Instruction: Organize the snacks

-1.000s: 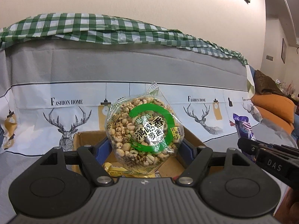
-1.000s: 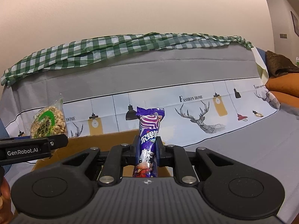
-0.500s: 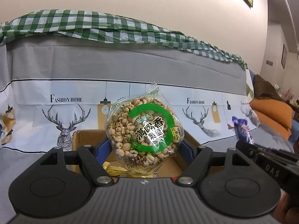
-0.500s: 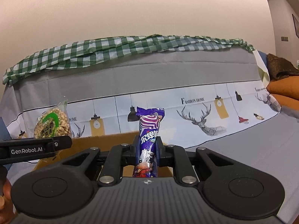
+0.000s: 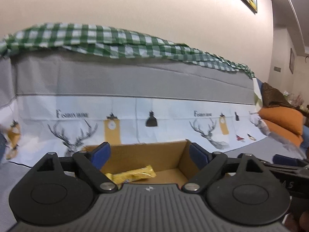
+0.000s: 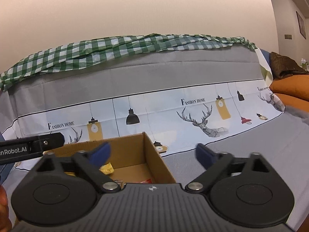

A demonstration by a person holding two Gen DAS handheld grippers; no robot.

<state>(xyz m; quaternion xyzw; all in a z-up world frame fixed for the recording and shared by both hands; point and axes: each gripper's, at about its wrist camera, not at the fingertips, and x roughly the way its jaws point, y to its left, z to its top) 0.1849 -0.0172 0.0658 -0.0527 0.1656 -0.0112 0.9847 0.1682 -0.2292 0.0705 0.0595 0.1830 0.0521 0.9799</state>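
An open cardboard box stands on the grey cover in front of both grippers. A yellow snack wrapper lies on its floor, and a red scrap of packaging shows near its front. My left gripper hovers over the box, jaws opening, nothing between them. My right gripper hangs over the box's right wall, jaws opening wide and empty. The puffed-grain bag and the purple snack pack are out of sight. The left gripper's finger crosses the right wrist view's left edge.
Behind the box rises a sofa back under a printed deer-and-lamp cover topped by green checked cloth. Orange cushions lie at the far right. The right gripper's body juts in at the left wrist view's right edge.
Both grippers have opened. The puffed-grain bag has left the left gripper and the purple pack has left the right one; neither is visible now.
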